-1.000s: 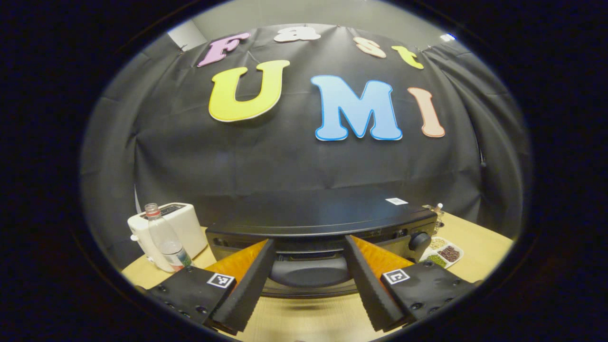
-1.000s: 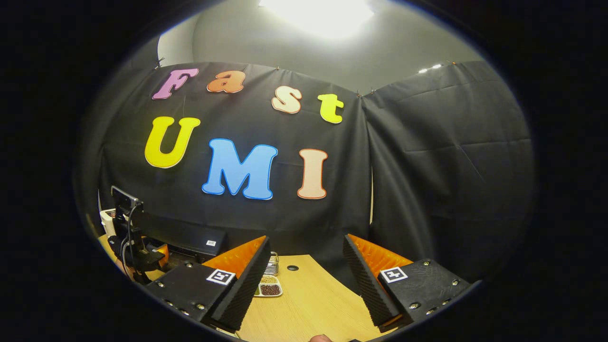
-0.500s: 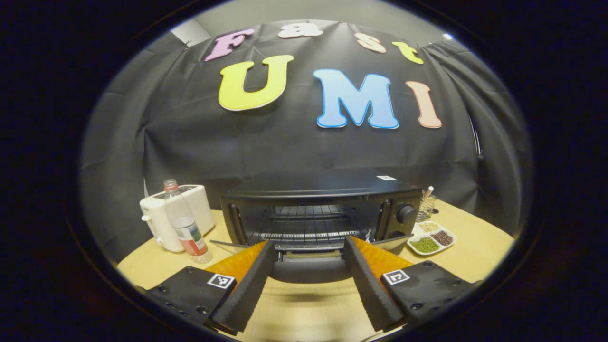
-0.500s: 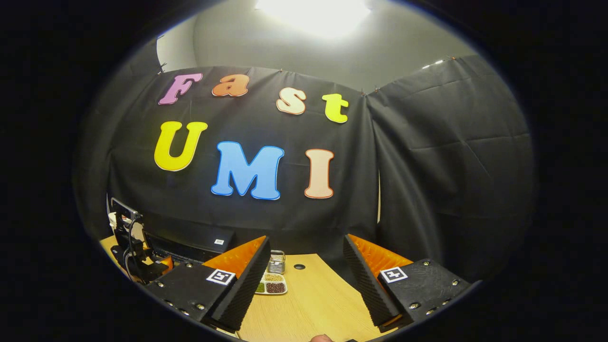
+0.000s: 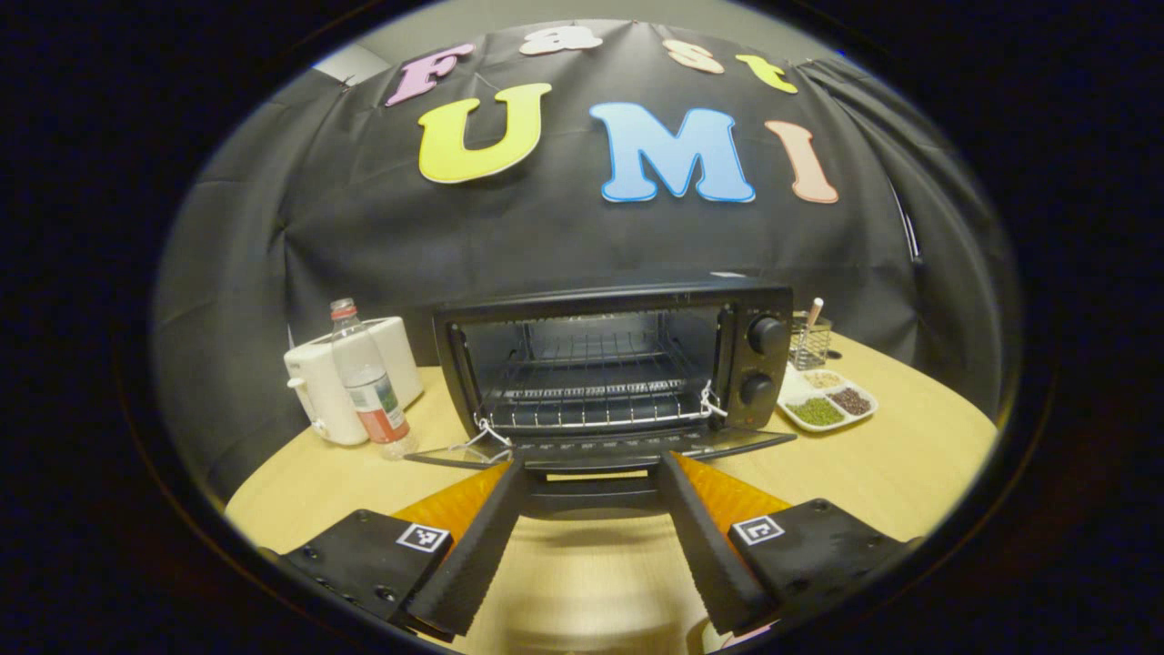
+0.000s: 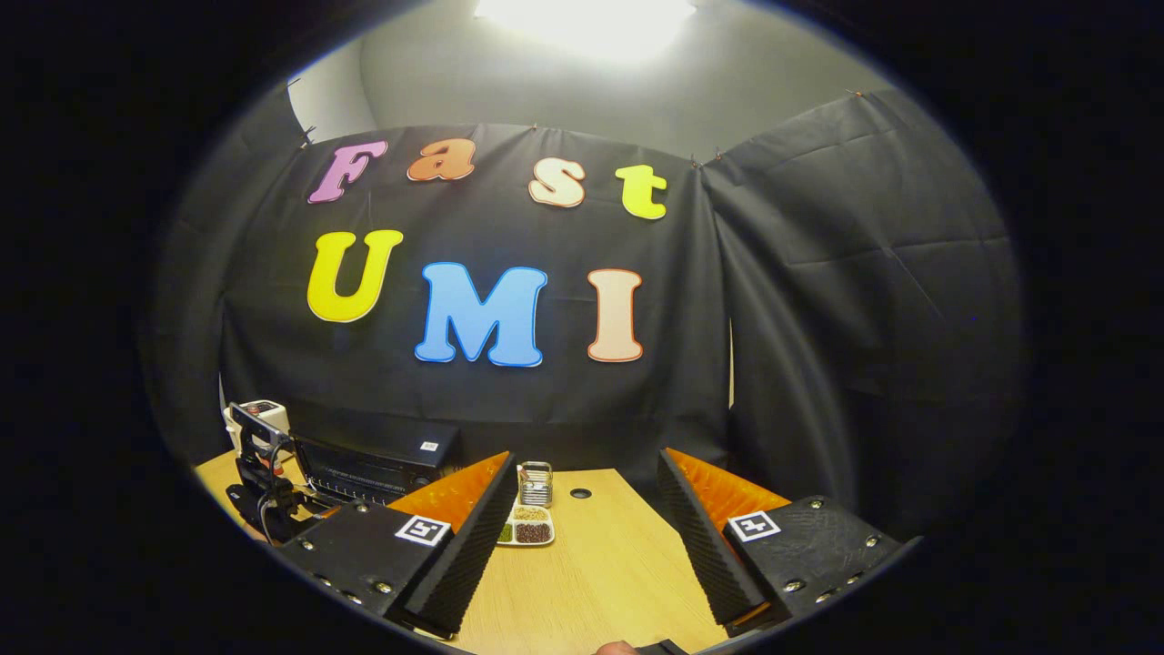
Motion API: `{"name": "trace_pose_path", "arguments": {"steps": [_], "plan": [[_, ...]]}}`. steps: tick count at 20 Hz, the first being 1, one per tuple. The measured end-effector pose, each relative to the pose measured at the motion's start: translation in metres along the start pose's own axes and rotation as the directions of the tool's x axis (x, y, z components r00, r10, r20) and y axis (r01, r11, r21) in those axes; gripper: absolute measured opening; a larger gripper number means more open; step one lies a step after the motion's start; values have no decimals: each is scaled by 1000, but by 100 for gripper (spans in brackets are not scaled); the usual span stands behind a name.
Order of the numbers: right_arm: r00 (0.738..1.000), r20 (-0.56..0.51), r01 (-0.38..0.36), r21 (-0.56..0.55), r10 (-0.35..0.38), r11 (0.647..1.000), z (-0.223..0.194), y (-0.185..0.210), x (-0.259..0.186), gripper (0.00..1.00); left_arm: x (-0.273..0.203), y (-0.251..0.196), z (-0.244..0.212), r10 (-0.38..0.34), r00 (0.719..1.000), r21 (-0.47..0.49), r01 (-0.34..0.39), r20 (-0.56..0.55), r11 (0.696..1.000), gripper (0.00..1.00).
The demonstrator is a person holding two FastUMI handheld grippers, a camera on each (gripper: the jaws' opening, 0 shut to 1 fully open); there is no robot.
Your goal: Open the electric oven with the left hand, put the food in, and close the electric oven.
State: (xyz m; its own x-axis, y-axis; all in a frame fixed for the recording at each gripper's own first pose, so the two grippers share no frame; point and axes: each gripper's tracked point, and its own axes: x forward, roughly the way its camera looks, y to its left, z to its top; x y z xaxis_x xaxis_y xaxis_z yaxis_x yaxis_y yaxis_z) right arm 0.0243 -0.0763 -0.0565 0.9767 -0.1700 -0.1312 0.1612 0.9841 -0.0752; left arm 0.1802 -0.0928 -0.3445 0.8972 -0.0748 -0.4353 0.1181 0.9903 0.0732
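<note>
Oven door is seen lowered just ahead of the left gripper — both grippers spread wide, nothing held.

cloth-walled booth, wooden table, toaster

The oven door has dropped fully open, flat.

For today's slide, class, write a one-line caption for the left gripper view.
Open left tongs face the electric oven, its door folded down, rack bare.
</note>
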Motion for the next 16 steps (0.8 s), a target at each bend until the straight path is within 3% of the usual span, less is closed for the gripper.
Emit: {"name": "trace_pose_path", "arguments": {"steps": [6,9,15,16], "plan": [[999,-26,-32,-5,32,999,-9,0,-8,95,-8,0,-37,1,999,-9,-1,-54,1000,97],[995,-55,-83,25,84,996,-18,10,-10,95,-23,3,-39,13,998,-31,-14,-57,999,98],[963,-110,-226,160,245,961,-36,47,6,95,-86,11,34,11,996,-44,-6,94,999,100],[952,-128,-251,201,279,947,-42,56,10,95,-97,12,49,6,993,-51,0,120,999,90]]}}
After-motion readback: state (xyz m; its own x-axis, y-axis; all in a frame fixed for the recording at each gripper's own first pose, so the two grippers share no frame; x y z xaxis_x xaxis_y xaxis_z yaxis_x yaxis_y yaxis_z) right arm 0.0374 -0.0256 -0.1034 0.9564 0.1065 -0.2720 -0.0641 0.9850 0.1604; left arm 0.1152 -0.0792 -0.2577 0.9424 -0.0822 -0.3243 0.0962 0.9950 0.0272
